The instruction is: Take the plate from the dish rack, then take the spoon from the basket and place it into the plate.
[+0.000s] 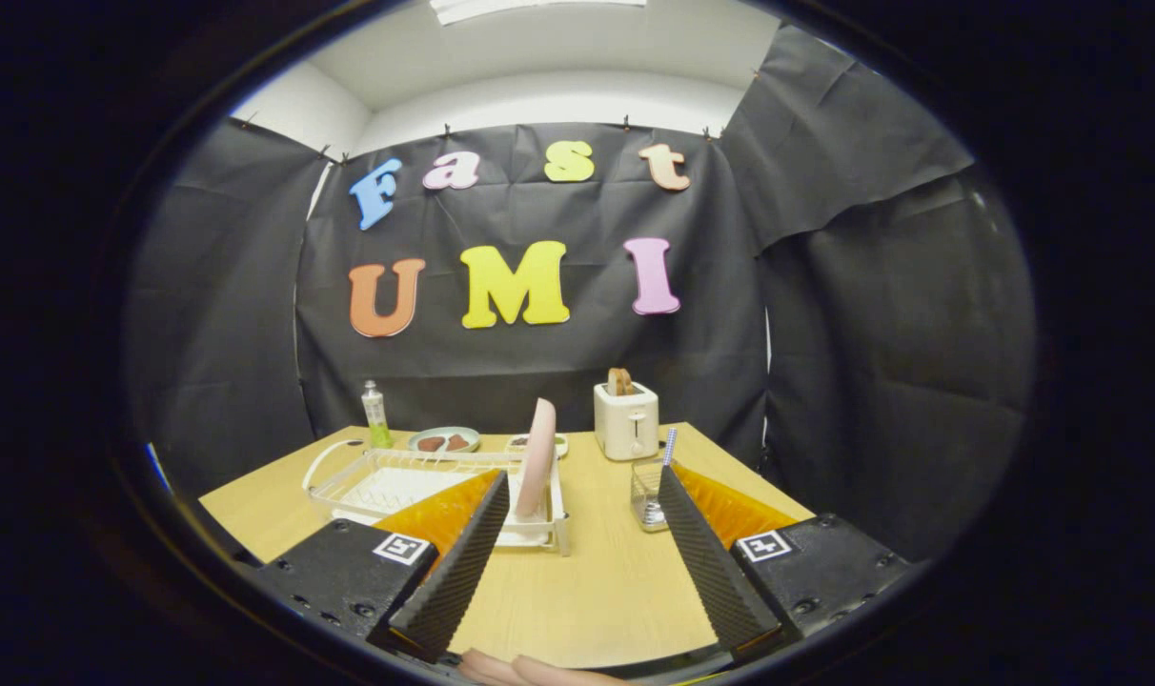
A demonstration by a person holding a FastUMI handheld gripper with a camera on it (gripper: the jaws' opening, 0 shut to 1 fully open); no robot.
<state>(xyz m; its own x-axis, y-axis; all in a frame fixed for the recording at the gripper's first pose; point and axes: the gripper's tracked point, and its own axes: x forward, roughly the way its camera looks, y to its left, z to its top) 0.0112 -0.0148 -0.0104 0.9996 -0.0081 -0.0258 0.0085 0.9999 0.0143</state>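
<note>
Fingers of the hand-held gripper (577, 543) stand spread wide apart with nothing between them but bare wooden desk (597, 581), so it is open and empty, apparently poised for its first reach. Just ahead of the fingers, a pink plate (540, 457) stands on edge in the slots at the near right end of a white wire dish rack (425, 481); upright storage like this leaves its rim exposed, which should let the fingers close on it from the front. To the right of the rack, near the right finger, sits a small clear basket (646, 495) with a spoon (669, 446) propped in it, handle sticking up so it can be pinched from above. Beyond these, by the black cloth wall, are a white toaster (626, 421) holding a slice of bread, a green bottle (376, 415), and a small dish (444, 440) with brown food. Judging by this layout, neither plate nor spoon has been taken yet, and the plate comes first.
</note>
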